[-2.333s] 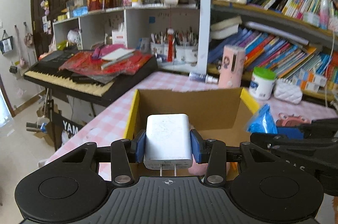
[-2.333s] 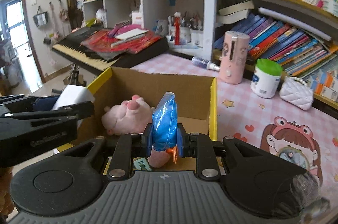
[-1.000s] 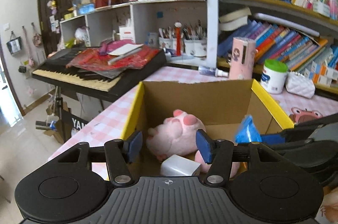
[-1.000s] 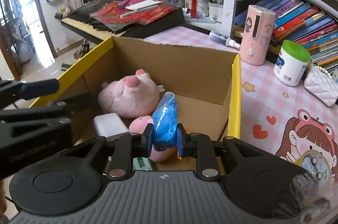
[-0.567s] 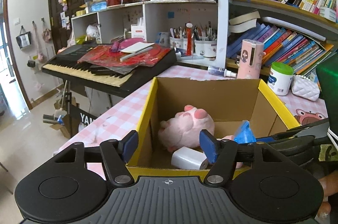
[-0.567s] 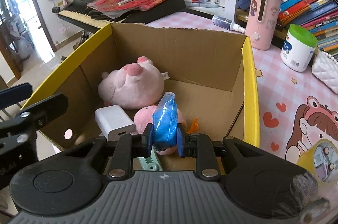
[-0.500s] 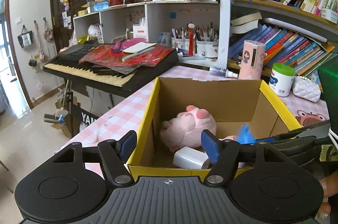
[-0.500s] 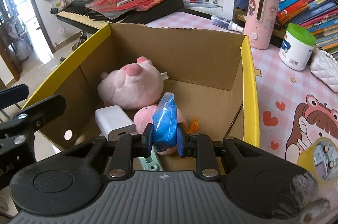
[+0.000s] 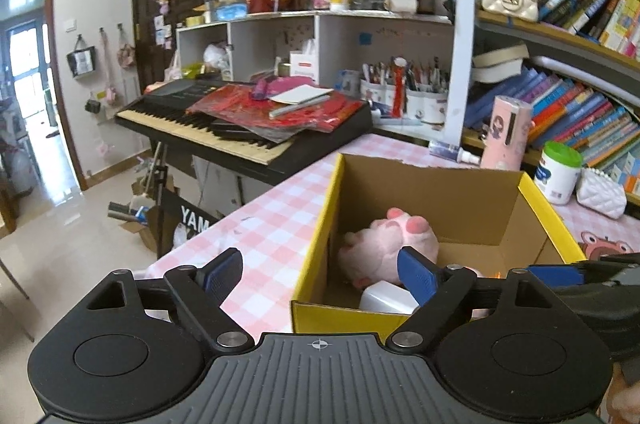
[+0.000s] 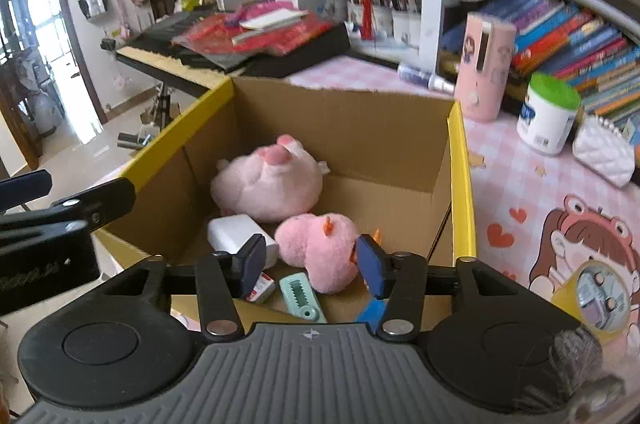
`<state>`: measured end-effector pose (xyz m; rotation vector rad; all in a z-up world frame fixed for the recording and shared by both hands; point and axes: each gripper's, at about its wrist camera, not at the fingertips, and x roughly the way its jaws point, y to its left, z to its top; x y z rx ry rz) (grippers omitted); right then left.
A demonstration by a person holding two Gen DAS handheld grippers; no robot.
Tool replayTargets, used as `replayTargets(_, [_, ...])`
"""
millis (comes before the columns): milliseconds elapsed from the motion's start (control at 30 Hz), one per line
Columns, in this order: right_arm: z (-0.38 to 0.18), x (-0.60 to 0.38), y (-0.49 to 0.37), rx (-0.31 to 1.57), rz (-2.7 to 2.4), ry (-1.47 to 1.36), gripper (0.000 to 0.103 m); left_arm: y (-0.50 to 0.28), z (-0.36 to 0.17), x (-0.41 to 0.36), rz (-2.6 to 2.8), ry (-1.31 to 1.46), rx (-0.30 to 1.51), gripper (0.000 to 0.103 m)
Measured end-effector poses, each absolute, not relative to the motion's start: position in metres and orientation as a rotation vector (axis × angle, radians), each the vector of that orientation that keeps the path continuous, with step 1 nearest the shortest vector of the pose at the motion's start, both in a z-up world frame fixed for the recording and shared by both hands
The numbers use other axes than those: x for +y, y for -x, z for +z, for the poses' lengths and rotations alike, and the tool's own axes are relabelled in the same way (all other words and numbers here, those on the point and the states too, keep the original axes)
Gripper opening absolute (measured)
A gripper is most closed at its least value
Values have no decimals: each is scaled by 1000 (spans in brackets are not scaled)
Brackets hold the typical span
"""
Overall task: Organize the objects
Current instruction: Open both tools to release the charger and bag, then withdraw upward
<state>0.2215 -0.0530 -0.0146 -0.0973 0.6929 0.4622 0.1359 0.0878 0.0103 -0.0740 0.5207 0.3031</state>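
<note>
My right tool (image 10: 310,262) has just been opening and its blue pads now stand apart with nothing between them; the crinkly blue plastic packet (image 10: 371,311) it carried lies below them on the floor of the yellow-rimmed brown cardboard box (image 10: 462,159), only a corner showing past the right finger. My left tool (image 9: 320,272) has also just been spreading, empty, at the box's near-left corner. Inside the box I see the white plastic charger block (image 10: 236,234), a large pink plush pig (image 10: 268,179), a small pink plush chick (image 10: 320,248) and a mint-green clip (image 10: 300,294). The risk I judge from here: the right tool sits low over the box, so pulling back carelessly could snag the packet or catch the rim and drag the box across the pink checked surface (image 9: 260,224).
</note>
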Motion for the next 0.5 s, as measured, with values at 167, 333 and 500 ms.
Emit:
replayTargets(167, [-6, -53, -201, 634, 439, 119, 58, -122, 14, 90, 323, 86, 498, 89])
replayTargets(333, [0, -52, -183, 593, 390, 145, 71, -109, 13, 90, 330, 92, 495, 91])
replayTargets(500, [2, -51, -164, 572, 329, 175, 80, -94, 12, 89, 329, 95, 501, 92])
